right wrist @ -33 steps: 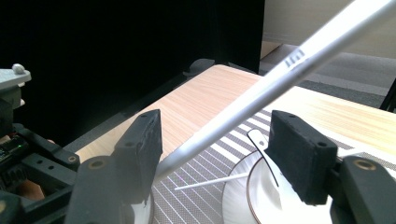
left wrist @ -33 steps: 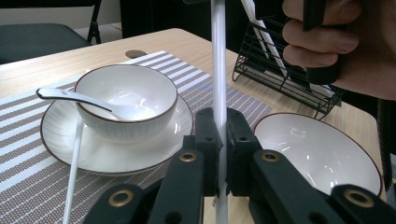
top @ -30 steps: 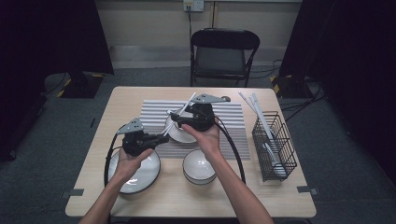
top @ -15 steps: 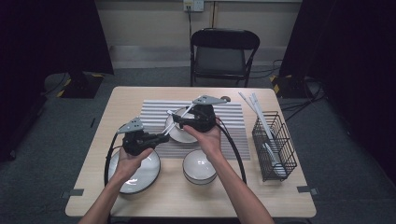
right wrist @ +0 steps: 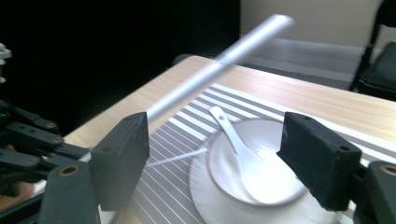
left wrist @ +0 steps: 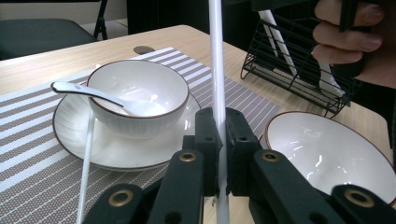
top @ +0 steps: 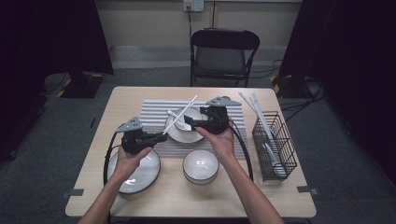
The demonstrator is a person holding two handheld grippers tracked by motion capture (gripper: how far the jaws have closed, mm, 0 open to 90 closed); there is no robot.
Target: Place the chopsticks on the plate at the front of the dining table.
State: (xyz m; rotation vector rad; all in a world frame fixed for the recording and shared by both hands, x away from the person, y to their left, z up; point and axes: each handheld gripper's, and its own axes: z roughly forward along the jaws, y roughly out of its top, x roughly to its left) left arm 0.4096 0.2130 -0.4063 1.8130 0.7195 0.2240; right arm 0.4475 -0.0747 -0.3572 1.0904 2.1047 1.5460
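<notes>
Striped placemat (top: pixel 154 122) backed it; we clamped left gripper (top: pixel 156 137) on chopstick (top: pixel 182 113), long axis toward 1 o'clock; right gripper (top: pixel 195 123), jaws just opening, empty, hung at 3 o'clock of spoon (top: pixel 177 117).

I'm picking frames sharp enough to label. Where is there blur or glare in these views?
Right gripper view: the white chopstick is smeared by motion blur, and the spoon is soft. Left gripper view: mostly sharp, with the chopstick crisp and small glare spots in the empty bowl. High view: dark surroundings, evenly lit table, no blur.
</notes>
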